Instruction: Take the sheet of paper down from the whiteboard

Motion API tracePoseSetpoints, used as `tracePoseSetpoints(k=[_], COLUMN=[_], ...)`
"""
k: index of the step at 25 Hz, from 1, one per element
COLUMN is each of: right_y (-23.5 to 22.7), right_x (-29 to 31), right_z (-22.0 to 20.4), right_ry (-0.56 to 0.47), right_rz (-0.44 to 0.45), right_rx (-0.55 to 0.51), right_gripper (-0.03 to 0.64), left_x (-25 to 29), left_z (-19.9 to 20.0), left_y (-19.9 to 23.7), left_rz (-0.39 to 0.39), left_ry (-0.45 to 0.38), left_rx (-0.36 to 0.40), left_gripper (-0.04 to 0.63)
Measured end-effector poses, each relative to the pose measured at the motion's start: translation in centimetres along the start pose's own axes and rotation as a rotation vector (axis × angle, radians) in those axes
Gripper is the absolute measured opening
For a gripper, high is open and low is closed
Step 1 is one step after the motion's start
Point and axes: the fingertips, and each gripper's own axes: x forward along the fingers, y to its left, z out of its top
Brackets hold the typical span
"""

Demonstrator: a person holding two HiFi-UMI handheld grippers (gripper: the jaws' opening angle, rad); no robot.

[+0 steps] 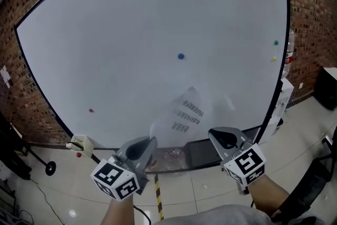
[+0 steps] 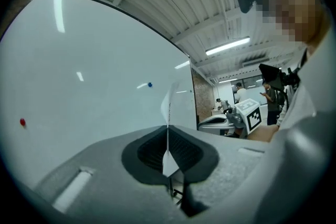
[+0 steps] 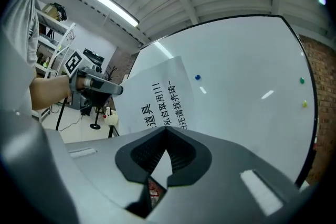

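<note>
A white sheet of paper (image 1: pixel 187 113) with printed black characters hangs off the lower part of the whiteboard (image 1: pixel 131 34), held between my two grippers. My left gripper (image 1: pixel 150 140) is shut on the sheet's left side; in the left gripper view the paper (image 2: pixel 168 110) shows edge-on, pinched between the jaws of the left gripper (image 2: pixel 168 128). My right gripper (image 1: pixel 213 134) is shut on the right side. In the right gripper view the paper (image 3: pixel 157 94) fans out from the closed jaws of the right gripper (image 3: pixel 165 131), print facing the camera.
On the whiteboard sit a blue magnet (image 1: pixel 181 56), a red magnet (image 1: pixel 91 110), a green magnet (image 1: pixel 275 43) and a yellow magnet (image 1: pixel 273 59). A dark tray (image 1: pixel 202 154) runs under the board. Brick wall (image 1: pixel 310 13) flanks it. Striped tape (image 1: pixel 158 200) marks the tiled floor.
</note>
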Motion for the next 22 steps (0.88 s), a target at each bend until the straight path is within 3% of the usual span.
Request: tracePoseSetpoints(k=[7,14,22], right_y=[9.8,22.3,30.0], right_x=[-5.5,-12.3,-17.6], right_z=[-2.0,-3.7,-1.7], right_ry=[0.063,0.146,0.174], right_rz=[0.016,0.074,0.111], right_rx=[0.072,0.19,0.248], right_gripper=[0.002,0.002,0.002], left_x=[-7.3,-17.9,-26.0], left_z=[-4.5,-8.8,-8.5], left_y=[-5.4,-11.9,-17.0], left_rz=[-0.063,-0.094,-0.105], left_ry=[-0.009,0.045,0.054], left_rx=[-0.135,-0.177,-0.218], left_gripper=[0.003,0.003,0.003])
